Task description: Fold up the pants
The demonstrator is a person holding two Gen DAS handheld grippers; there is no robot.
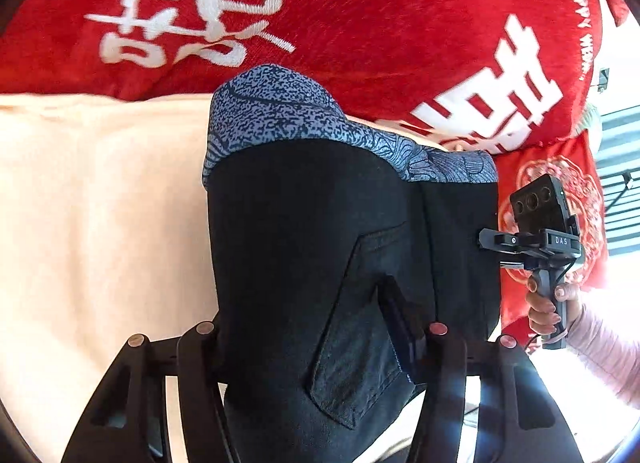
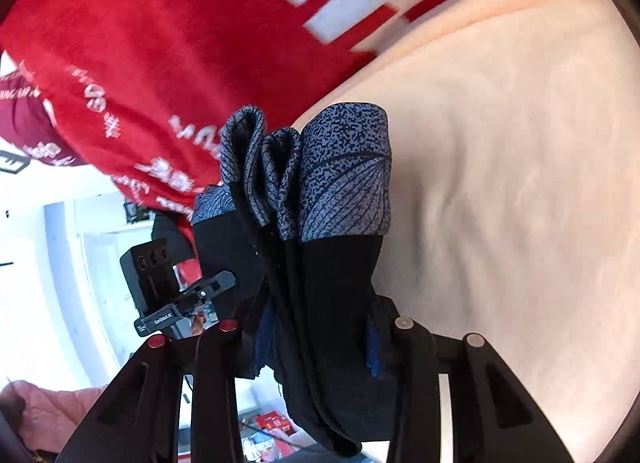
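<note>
The pants are black with a blue-grey speckled printed band at the far end, and a pocket flap shows on them. They hang lifted above a cream sheet. My left gripper is shut on the pants near the pocket. My right gripper is shut on the same pants, gathered into several folds with the printed band at the top. The right gripper also shows in the left wrist view, at the pants' right edge.
A red blanket with white characters lies behind the cream sheet and also shows in the right wrist view. A red patterned cushion lies at the right. The person's pink-sleeved hand holds the right gripper. The cream sheet spreads to the right.
</note>
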